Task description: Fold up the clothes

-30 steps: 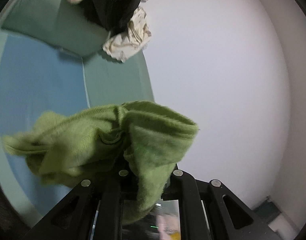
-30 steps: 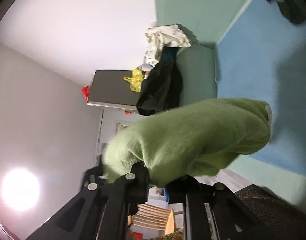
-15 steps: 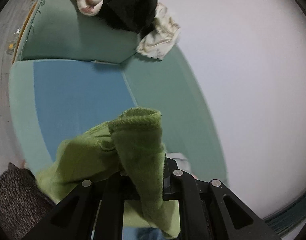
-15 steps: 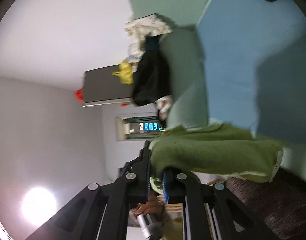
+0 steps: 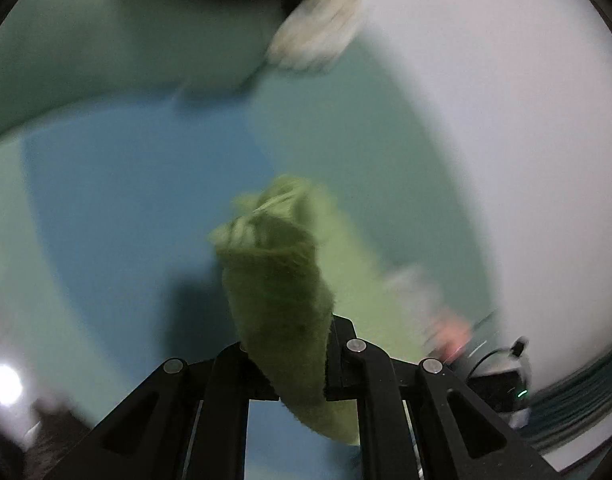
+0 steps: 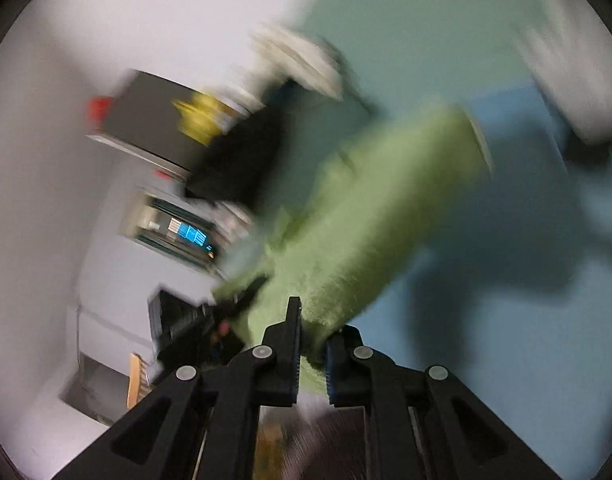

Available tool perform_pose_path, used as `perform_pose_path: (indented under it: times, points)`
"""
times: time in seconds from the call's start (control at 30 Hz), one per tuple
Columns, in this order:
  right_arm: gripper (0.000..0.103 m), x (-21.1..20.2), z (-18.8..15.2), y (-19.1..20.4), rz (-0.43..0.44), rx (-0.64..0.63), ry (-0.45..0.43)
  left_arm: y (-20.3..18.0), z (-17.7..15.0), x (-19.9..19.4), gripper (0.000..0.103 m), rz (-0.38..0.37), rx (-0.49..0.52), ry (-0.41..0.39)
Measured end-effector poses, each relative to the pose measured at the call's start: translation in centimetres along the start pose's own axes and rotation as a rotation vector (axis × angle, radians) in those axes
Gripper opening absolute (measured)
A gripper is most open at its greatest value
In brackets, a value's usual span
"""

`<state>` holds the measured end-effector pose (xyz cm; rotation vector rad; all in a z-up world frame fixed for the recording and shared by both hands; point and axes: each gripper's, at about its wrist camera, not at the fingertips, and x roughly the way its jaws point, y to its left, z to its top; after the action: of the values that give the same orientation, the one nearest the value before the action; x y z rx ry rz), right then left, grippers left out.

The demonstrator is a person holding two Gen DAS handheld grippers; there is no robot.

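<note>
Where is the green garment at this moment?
The green garment is held off the blue mat, pinched in both the left gripper and the right gripper; it fills the lower centre of each wrist view.

A fuzzy, matt green knit garment (image 5: 278, 304). Matt black plastic fingers (image 5: 341, 356) with small shiny metal screws (image 5: 355, 345). A smooth, matt blue and green cushion (image 5: 118, 220).
</note>
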<state>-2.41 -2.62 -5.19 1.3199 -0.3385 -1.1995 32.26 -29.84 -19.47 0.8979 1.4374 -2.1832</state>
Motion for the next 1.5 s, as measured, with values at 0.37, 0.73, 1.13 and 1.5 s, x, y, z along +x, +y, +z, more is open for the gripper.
perform_pose_path:
  times: [0.37, 0.73, 1.13, 1.5]
  points:
    - [0.053, 0.9, -8.1, -12.9, -0.241, 0.357, 0.174, 3.2, -5.0, -2.1, 0.072, 0.326, 0.049, 0.054]
    - [0.042, 11.2, -12.0, -11.3, -0.130, 0.387, 0.436, -7.4, -9.2, -2.5, 0.072, 0.323, 0.696, -0.355]
    - [0.004, 8.0, -1.7, -1.4, -0.423, -0.117, 0.162, -2.9, -2.7, 0.4, 0.012, 0.230, 0.394, -0.230]
    - [0.067, 25.2, 6.7, 7.7, -0.563, -0.721, 0.402, -3.8, 3.2, 8.8, 0.063, 0.354, 0.499, -0.041]
